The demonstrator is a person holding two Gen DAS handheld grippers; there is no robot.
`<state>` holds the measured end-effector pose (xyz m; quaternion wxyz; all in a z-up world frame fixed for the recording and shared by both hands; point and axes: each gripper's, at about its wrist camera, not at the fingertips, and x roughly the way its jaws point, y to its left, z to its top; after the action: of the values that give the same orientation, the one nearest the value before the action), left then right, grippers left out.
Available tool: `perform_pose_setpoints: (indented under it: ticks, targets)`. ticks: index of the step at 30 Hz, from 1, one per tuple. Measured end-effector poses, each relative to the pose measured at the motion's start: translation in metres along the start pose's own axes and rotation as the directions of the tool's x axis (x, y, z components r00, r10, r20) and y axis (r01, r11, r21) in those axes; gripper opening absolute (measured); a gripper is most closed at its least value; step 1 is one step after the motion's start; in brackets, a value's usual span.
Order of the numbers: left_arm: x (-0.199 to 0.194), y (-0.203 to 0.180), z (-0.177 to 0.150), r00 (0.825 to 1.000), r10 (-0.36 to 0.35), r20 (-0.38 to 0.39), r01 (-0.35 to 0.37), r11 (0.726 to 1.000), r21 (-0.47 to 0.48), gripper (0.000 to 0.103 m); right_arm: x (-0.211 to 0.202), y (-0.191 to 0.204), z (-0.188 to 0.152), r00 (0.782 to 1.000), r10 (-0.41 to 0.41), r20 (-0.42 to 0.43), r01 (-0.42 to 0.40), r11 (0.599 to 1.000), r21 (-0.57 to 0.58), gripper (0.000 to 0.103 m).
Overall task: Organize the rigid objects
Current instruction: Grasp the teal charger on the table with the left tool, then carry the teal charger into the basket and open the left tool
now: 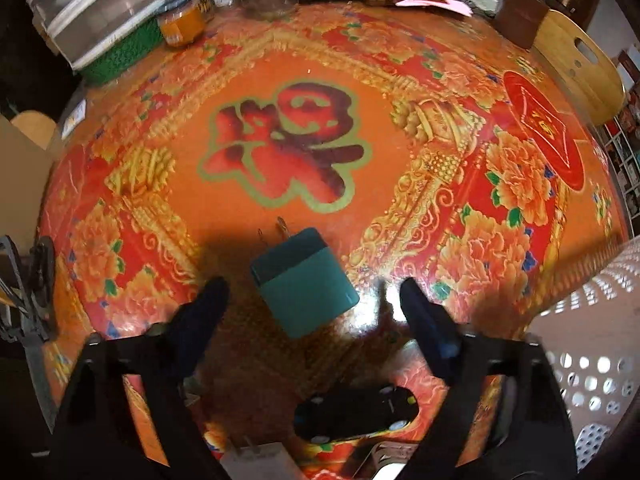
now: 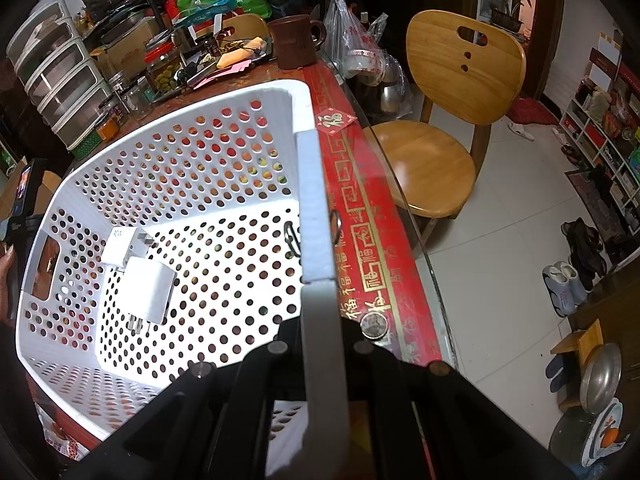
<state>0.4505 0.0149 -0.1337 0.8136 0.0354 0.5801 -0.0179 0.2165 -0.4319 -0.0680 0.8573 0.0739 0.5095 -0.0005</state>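
Teal charger [image 1: 304, 280] lies flat on the counter [image 1: 320, 80], just below the big red character printed at the centre of the orange floral cover, its two prongs pointing toward that character. Left gripper [image 1: 314, 300] hangs over it with the jaws spread wide, one dark fingertip on each side of the charger and neither one touching it. A black oval gadget [image 1: 354, 414] sits on the counter nearer the camera than the charger, and part of a white plug [image 1: 256, 460] shows at the bottom edge.

Right of the charger stands the white perforated basket [image 2: 192, 148]. Right gripper [image 2: 324, 332] has its jaws clenched on the basket's near rim. Inside the basket, two white chargers [image 2: 138, 268] lie touching each other near its left wall, and a small black clip [image 2: 292, 238] rests by the gripped wall. A coin [image 2: 374, 326] lies on the red border outside the basket, just beside the jaws.
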Motion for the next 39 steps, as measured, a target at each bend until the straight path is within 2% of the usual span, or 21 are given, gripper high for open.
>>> perform_pose_setpoints:
  ticks: [9, 17, 22, 26, 28, 30, 32, 34, 36, 39]
  targets:
    - [0.010, 0.006, -0.001, 1.000, 0.010, 0.004, -0.010, 1.000, -0.021, 0.052, 0.000, 0.001, -0.001, 1.000, -0.001, -0.001, 0.001, 1.000, -0.004, 0.003]
    - [0.000, 0.005, -0.007, 0.998, 0.018, 0.060, -0.017, 1.000, -0.022, 0.047, 0.000, 0.002, -0.002, 1.000, 0.000, 0.000, 0.000, 1.000, -0.005, 0.003]
    - [-0.021, 0.004, -0.012, 0.992, 0.046, 0.115, -0.046, 0.999, -0.003, 0.046, 0.000, 0.002, -0.002, 1.000, 0.001, 0.000, -0.001, 1.000, -0.004, 0.003]
    - [-0.051, 0.003, -0.017, 0.980, 0.080, 0.180, -0.084, 0.996, 0.014, 0.046, 0.000, 0.002, -0.002, 1.000, 0.000, -0.001, 0.000, 1.000, -0.005, 0.003]
    - [-0.073, 0.000, -0.022, 0.968, 0.100, 0.229, -0.108, 0.994, 0.022, 0.046, 0.000, 0.002, -0.002, 1.000, 0.001, 0.000, -0.001, 1.000, -0.005, 0.003]
    - [-0.102, -0.011, -0.030, 0.943, 0.149, 0.298, -0.170, 0.984, 0.044, 0.046, -0.001, 0.003, -0.002, 1.000, 0.003, 0.001, -0.003, 1.000, -0.005, 0.003]
    - [-0.125, -0.023, -0.036, 0.930, 0.139, 0.339, -0.174, 0.982, 0.075, 0.046, 0.000, 0.002, -0.002, 1.000, 0.004, 0.000, -0.004, 1.000, -0.004, 0.003]
    - [-0.151, -0.042, -0.045, 0.908, 0.142, 0.395, -0.203, 0.972, 0.117, 0.046, 0.000, 0.003, -0.001, 1.000, 0.003, 0.000, -0.003, 1.000, -0.005, 0.003]
    - [-0.179, -0.066, -0.056, 0.884, 0.131, 0.449, -0.227, 0.960, 0.167, 0.046, 0.000, 0.002, -0.001, 1.000, 0.004, -0.001, -0.004, 1.000, -0.003, 0.003]
    - [-0.207, -0.107, -0.069, 0.862, 0.103, 0.496, -0.255, 0.934, 0.249, 0.046, 0.001, 0.002, -0.001, 1.000, 0.005, -0.001, -0.005, 1.000, -0.003, 0.003]
